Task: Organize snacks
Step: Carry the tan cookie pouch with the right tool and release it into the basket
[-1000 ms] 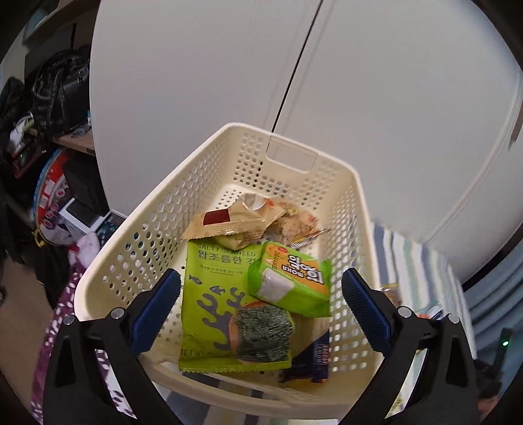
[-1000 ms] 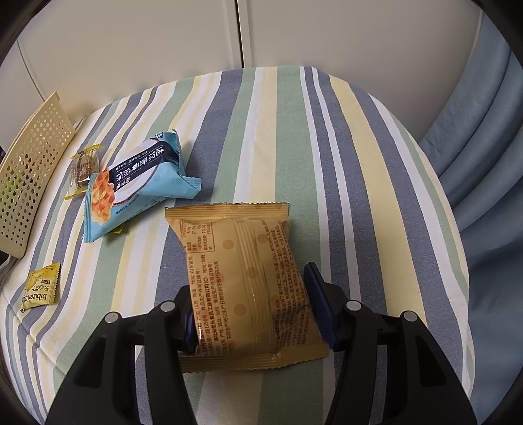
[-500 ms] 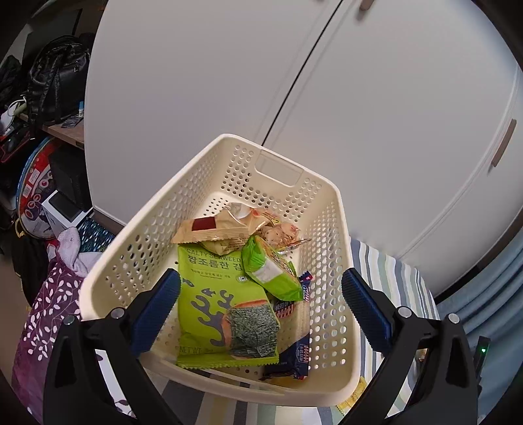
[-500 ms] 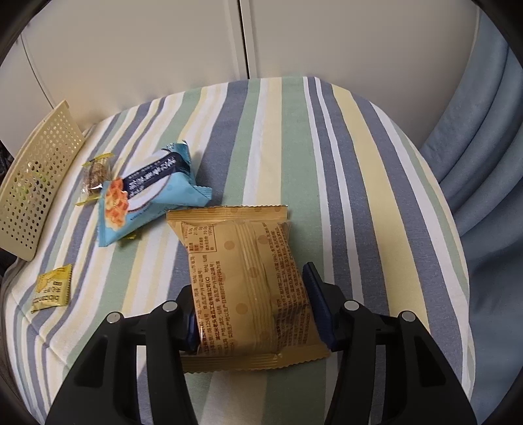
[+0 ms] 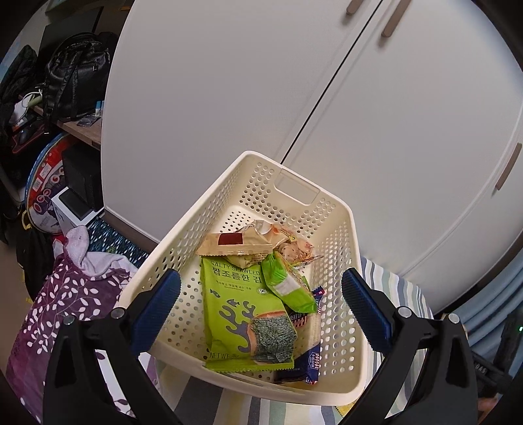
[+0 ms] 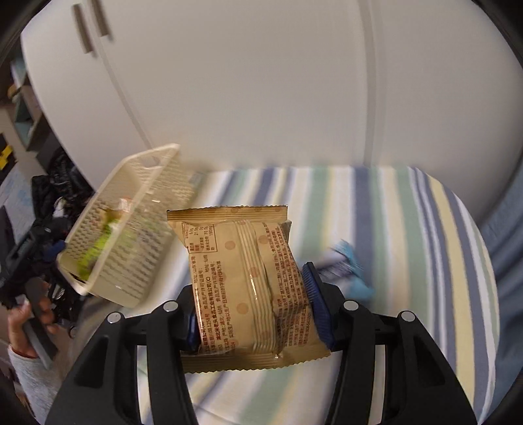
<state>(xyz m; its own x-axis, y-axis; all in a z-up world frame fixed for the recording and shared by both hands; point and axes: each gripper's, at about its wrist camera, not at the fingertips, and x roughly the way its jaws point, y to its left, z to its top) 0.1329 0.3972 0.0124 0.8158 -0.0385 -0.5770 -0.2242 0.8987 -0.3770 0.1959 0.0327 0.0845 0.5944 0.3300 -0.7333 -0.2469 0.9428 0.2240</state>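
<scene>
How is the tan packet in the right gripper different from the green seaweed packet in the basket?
The tan packet is plain brown-gold with small print; the seaweed packet is bright green with a seaweed picture. The tan packet is pinched in the right gripper, above the striped cloth; the seaweed packet lies loose in the basket among other snacks. Both are sealed flat packets with crimped ends.

Wardrobe doors (image 5: 376, 137): white, flat, closed, with slim brownish handles (image 5: 392, 21) near the top; they fill the wall behind.
Striped cloth (image 6: 392, 229): blue, green, yellow and white bands, spread over the surface below.
Black bag (image 5: 76, 81): slumped on a wooden shelf (image 5: 78, 132) at far left.
Purple fabric (image 5: 62, 304): white leaf print, heaped low on the left.
Blue curtain (image 5: 483, 310): folds at the right edge.
</scene>
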